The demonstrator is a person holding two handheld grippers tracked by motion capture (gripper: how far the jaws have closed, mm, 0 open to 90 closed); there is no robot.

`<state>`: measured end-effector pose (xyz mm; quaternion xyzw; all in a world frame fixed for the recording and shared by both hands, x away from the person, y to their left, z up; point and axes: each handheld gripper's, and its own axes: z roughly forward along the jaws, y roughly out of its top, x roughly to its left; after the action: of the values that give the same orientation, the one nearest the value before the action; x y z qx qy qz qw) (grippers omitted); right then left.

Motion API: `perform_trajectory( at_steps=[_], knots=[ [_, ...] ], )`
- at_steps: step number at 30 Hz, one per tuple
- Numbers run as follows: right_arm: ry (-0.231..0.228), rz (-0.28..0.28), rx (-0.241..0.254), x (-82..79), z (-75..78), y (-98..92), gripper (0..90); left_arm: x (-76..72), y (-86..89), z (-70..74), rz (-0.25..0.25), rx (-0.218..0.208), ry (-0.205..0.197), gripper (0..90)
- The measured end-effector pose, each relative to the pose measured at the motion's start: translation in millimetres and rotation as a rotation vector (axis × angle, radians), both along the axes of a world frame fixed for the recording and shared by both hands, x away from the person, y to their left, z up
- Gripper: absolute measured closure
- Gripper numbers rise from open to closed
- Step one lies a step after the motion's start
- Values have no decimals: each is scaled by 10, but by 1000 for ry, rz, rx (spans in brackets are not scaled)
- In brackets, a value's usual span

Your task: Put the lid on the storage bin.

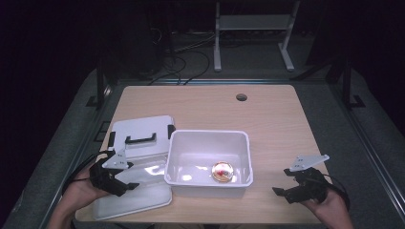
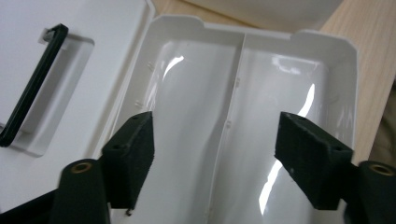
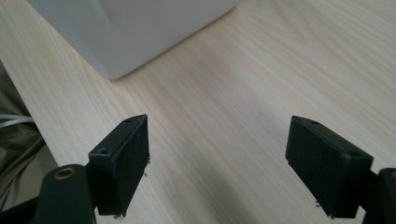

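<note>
High view: a white bin (image 1: pixel 208 162) sits mid-tabletop (image 1: pixel 267 119) with a small round yellowish item (image 1: pixel 222 171) on its floor, presumably dropped there for packing. Left of the bin lies the lid (image 1: pixel 141 136), handle (image 1: pixel 140 139) up, and nearer the person a shallow white tray (image 1: pixel 133 191), both set aside so the bin stays reachable. The left tongs (image 1: pixel 125 183) hover over the tray, jaws apart with nothing between them; the left gripper view shows the tray (image 2: pixel 233 116) and its centre ridge between the pads, so the tray looks like the next thing to be picked up. The right tongs (image 1: pixel 282 192) rest low over bare wood right of the bin, jaws wide and empty, probably waiting clear of the work. The right gripper view shows the bin's corner (image 3: pixel 130 28) ahead.
</note>
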<state>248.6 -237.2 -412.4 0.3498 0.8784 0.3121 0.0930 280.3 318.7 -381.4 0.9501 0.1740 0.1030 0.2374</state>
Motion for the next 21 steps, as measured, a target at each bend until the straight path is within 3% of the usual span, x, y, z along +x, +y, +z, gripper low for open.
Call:
perform_trajectory(
  at_steps=[7, 12, 16, 21],
  knots=[
    [-15, 2, -7, -56, -1, -17, 209, 36, -18, -82, -54, 59, 44, 435],
    [-30, -15, 11, -90, 28, -54, 209, 73, 0, -210, -64, 104, 93, 441],
    [-28, -26, 21, -78, 14, -74, 209, 118, 49, -285, -58, 100, 131, 473],
    [-23, -17, 20, -61, -3, -48, 212, 160, 66, -310, -63, 94, 148, 574]
  ],
)
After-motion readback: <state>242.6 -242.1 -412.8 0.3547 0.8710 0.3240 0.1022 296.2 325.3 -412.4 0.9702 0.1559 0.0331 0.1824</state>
